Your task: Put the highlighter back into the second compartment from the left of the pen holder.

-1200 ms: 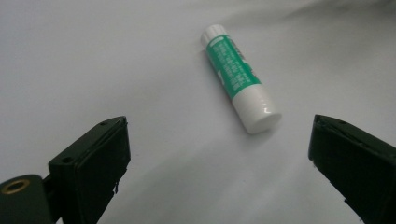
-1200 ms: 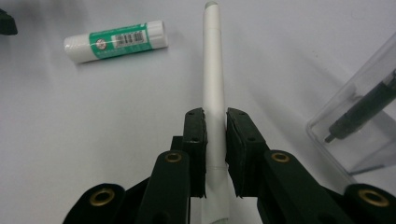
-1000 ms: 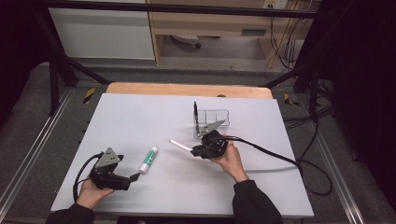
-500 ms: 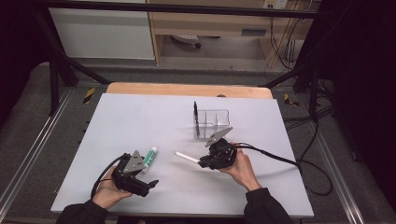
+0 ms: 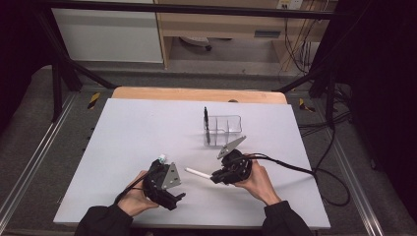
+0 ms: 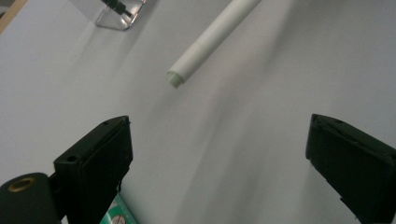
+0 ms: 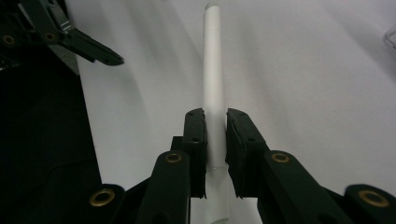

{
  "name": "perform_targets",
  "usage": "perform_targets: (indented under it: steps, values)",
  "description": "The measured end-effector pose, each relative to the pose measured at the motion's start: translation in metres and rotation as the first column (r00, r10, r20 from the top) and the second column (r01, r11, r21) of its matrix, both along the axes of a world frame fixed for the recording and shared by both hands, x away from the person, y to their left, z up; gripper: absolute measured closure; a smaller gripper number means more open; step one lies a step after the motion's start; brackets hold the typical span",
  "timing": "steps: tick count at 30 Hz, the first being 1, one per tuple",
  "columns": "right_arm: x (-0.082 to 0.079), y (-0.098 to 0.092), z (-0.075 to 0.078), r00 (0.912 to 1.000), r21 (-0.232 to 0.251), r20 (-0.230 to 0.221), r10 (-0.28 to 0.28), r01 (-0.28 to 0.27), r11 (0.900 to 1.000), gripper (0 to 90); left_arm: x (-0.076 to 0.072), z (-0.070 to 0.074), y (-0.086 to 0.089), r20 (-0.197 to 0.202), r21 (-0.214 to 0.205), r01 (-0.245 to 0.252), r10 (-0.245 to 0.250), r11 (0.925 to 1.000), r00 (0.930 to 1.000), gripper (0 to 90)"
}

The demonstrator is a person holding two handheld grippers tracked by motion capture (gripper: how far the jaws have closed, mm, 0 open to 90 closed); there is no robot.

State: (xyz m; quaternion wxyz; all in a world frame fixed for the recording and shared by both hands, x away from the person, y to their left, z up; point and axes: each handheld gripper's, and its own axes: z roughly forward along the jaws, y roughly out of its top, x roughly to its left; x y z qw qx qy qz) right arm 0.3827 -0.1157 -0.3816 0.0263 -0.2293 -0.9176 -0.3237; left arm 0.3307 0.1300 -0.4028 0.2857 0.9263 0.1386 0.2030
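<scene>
Holding the slim white plastic pen [image 7: 214,70] by its rear end, the right gripper [image 5: 220,177] has both black jaws clamped flat against the barrel, so the pen sticks straight out along the gripper's own line, off the table. In the high view that long axis runs from the right gripper up and toward the left, and the free tip [image 5: 187,170] ends just beside the left gripper [image 5: 169,189], short of touching it. In the left gripper view the same blunt tip [image 6: 176,78] hangs ahead of the jaws and a little to the left of the middle of their gap, with the barrel slanting away to the upper right. The left gripper's jaws stand wide apart with nothing between them; a green-and-white printed tube [image 6: 119,215] peeps out below the left-hand jaw, and whether it touches that jaw I cannot tell.

The left gripper is the free one nearest the tip, so the coming move most likely turns on bringing that gap and the pen's axis into line, so that the jaws can close across the barrel.

The clear plastic compartment organiser [image 5: 225,129] with a black pen [image 5: 206,123] standing in it sits well beyond both grippers, on the white table top [image 5: 133,128].
</scene>
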Motion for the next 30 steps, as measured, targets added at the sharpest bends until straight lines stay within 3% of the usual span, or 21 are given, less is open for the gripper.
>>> perform_targets:
  steps: [5, 11, 15, 17, 24, 30]
  values:
    - [-0.001, 0.006, 0.002, 0.9994, -0.011, -0.023, 0.028, -0.028, 0.9996, 78.6, -0.001, -0.002, -0.018, 0.036, 0.041, 0.056, -0.058, 0.9976, 0.9977, 14.2]
    - [-0.002, 0.009, -0.001, 0.9971, -0.024, -0.067, 0.036, -0.038, 0.9990, 78.6, -0.005, -0.005, -0.035, 0.091, 0.101, 0.126, -0.135, 0.9870, 0.9867, 24.9]
    - [-0.002, 0.010, -0.003, 0.9951, -0.026, -0.087, 0.046, -0.049, 0.9985, 78.6, -0.005, -0.008, -0.044, 0.113, 0.115, 0.164, -0.177, 0.9797, 0.9777, 33.4]
    - [-0.003, 0.011, -0.004, 0.9942, -0.024, -0.095, 0.050, -0.053, 0.9983, 78.6, -0.006, -0.008, -0.047, 0.127, 0.142, 0.186, -0.204, 0.9722, 0.9705, 38.1]
    - [-0.006, 0.012, -0.006, 0.9909, -0.022, -0.122, 0.057, -0.060, 0.9979, 78.6, -0.010, -0.014, -0.060, 0.162, 0.181, 0.236, -0.266, 0.9548, 0.9503, 52.5]
    - [-0.006, 0.011, -0.004, 0.9905, -0.010, -0.123, 0.061, -0.063, 0.9980, 78.6, -0.012, -0.016, -0.064, 0.192, 0.201, 0.256, -0.294, 0.9457, 0.9362, 65.9]
